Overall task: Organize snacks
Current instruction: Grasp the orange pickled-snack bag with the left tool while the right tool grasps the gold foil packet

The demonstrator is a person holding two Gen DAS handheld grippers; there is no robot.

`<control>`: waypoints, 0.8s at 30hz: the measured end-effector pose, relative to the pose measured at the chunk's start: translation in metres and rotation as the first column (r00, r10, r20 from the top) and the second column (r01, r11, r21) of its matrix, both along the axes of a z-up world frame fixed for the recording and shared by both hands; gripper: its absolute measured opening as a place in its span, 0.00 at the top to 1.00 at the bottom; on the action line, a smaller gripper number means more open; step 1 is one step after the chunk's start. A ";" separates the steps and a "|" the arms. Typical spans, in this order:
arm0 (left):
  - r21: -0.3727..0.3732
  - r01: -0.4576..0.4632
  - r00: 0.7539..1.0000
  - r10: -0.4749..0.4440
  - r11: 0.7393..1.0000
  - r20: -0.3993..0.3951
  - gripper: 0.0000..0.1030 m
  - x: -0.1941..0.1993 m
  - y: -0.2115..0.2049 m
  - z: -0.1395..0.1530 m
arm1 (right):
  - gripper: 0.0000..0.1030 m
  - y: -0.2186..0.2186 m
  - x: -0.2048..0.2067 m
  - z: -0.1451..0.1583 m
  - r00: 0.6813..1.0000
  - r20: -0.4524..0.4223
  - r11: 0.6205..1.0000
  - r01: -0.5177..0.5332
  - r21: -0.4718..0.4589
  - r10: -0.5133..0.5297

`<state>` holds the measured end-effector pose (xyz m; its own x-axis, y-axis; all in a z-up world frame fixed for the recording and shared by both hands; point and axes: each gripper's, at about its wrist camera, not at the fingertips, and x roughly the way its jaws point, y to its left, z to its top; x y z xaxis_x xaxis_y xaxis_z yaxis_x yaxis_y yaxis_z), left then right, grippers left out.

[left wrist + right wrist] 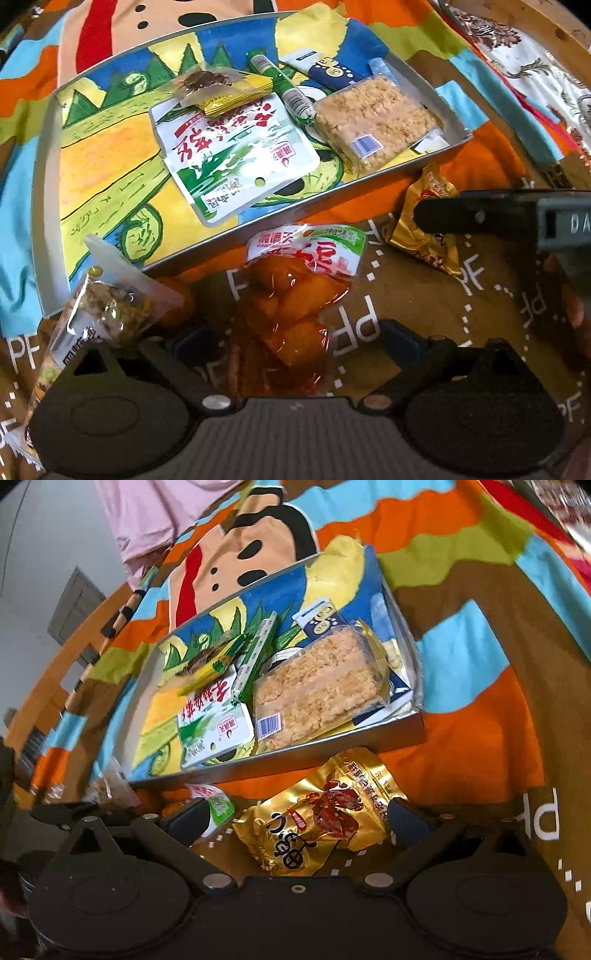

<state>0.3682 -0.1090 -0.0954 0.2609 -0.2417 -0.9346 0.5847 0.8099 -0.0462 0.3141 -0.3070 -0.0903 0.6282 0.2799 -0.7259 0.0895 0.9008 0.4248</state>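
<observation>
Snacks partly boxed; three packets remained outside.

Left wrist view: we saw five snacks in the tray (48, 155) at twelve o'clock; our left gripper (291, 343) stood wide astride the orange packet (291, 306), mixed-nut bag (107, 306) at nine. Right wrist view: our right gripper (299, 818) gaped around the gold packet (325, 812), ungripped.

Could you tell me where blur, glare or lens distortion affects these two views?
Left wrist view: fisheye bends the tray rim; glare on the orange snack pouch; corners dark. Right wrist view: edges smeared, and the gold packet throws bright reflections.
</observation>
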 end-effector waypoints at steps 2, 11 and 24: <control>-0.001 -0.029 0.999 0.029 1.000 0.015 0.06 -0.004 -0.001 -0.003 | 0.05 0.010 -0.002 -0.001 1.000 0.017 0.997 -0.019 -0.073 0.020; -0.063 -0.189 0.982 0.190 0.980 0.007 0.26 -0.023 0.012 0.012 | 0.59 0.022 -0.013 0.007 0.994 0.032 0.981 -0.097 -0.169 0.103; -0.078 -0.150 0.989 0.150 0.986 -0.007 0.23 -0.018 0.011 0.008 | 0.39 0.006 -0.007 0.001 0.999 0.011 0.997 -0.049 0.059 0.049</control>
<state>0.3504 -0.0979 -0.0877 0.2985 -0.2721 -0.9148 0.4571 0.8822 -0.1132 0.3075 -0.3012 -0.0897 0.6193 0.3525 -0.7016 0.0420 0.8774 0.4779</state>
